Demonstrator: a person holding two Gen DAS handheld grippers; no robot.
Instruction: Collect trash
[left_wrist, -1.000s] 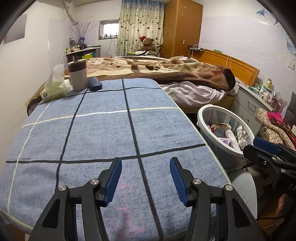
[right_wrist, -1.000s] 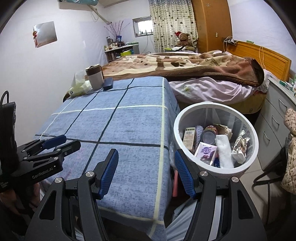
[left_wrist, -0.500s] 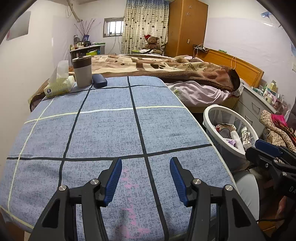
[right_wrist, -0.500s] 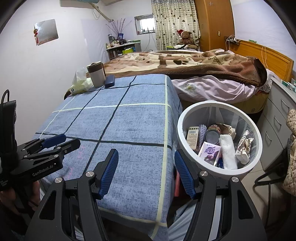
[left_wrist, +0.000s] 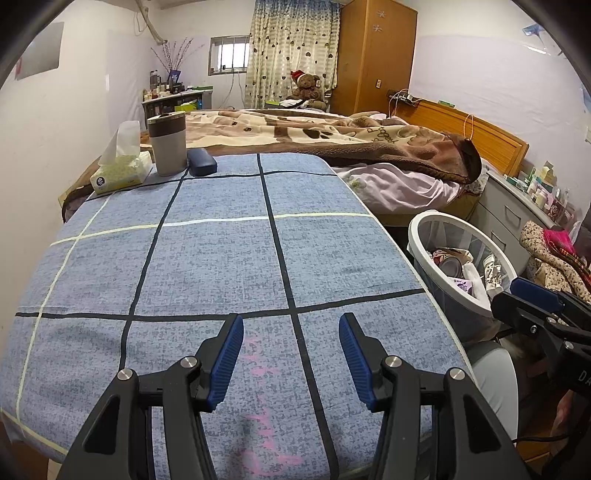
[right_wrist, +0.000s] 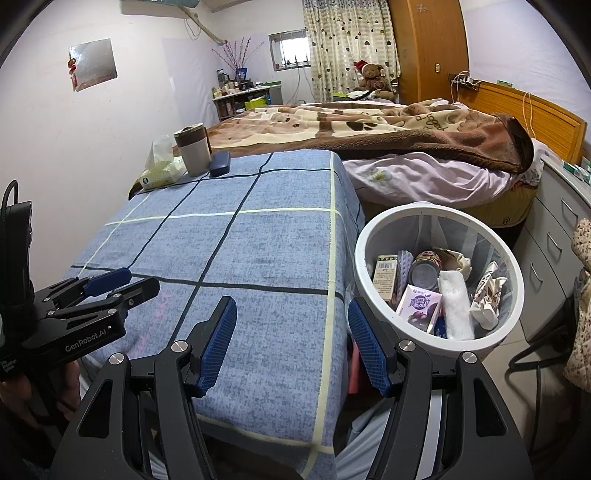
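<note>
A white round trash basket (right_wrist: 439, 347) stands on the floor just right of the table, holding cartons, a can, a white towel roll and crumpled wrappers. It also shows in the left wrist view as the trash basket (left_wrist: 436, 229). My right gripper (right_wrist: 291, 314) is open and empty, hovering over the table's near right corner beside the basket. My left gripper (left_wrist: 291, 332) is open and empty above the near part of the blue checked tablecloth (left_wrist: 221, 258). The left gripper (right_wrist: 107, 284) appears in the right wrist view at the left, and the right gripper (left_wrist: 535, 306) in the left wrist view at the right.
At the table's far left corner sit a tissue box (left_wrist: 122, 173), a grey-brown cup (left_wrist: 168, 146) and a dark blue case (left_wrist: 201, 162). A bed with a brown blanket (left_wrist: 332, 136) lies beyond. A grey drawer cabinet (right_wrist: 554, 236) stands right of the basket.
Both views have tilted up a little, so the table and basket sit slightly lower in frame. Both grippers stay open and empty.
</note>
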